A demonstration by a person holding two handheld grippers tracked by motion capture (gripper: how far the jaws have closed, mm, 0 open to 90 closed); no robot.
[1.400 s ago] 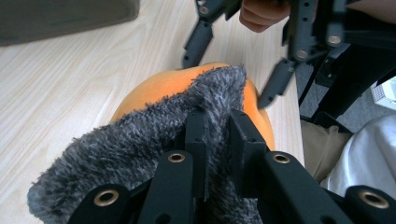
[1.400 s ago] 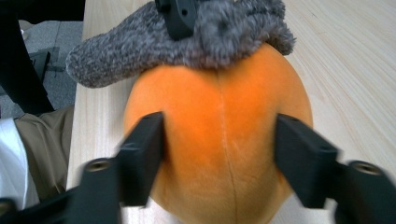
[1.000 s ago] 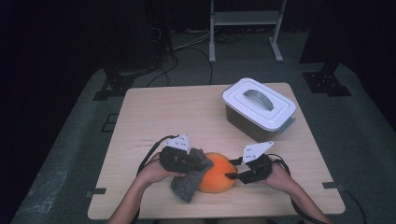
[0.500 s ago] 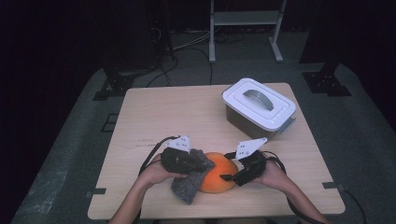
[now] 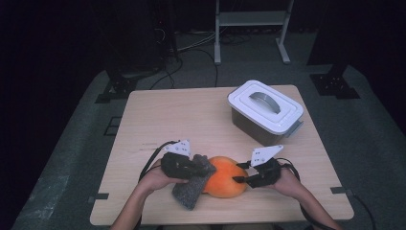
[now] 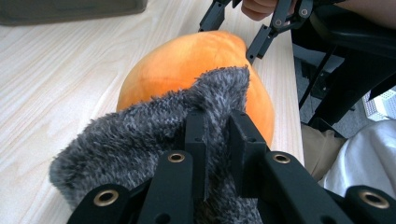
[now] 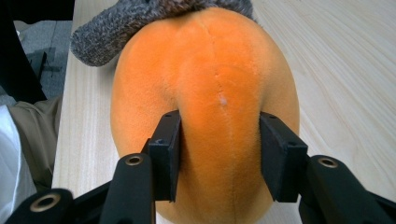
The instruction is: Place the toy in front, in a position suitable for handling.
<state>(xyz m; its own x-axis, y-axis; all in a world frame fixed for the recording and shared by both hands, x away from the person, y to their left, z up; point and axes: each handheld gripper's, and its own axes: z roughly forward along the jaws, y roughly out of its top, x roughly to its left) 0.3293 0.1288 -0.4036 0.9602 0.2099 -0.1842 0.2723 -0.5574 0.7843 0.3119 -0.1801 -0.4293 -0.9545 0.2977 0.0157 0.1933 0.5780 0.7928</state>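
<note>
Right gripper view showed the right gripper (image 7: 219,156), jaws just closing, pinching the orange plush (image 7: 210,84). The left gripper (image 6: 217,149) stood clamped on the grey cloth (image 6: 140,140).

One orange plush toy (image 5: 225,176), pinched at its near end between the right gripper's (image 5: 239,179) jaws. One grey fuzzy cloth (image 5: 191,187), clamped in the left gripper (image 5: 198,168) and draped over the plush's far end. One lidded white box (image 5: 265,111), well beyond the right gripper. Two grippers, one table (image 5: 167,115).
</note>
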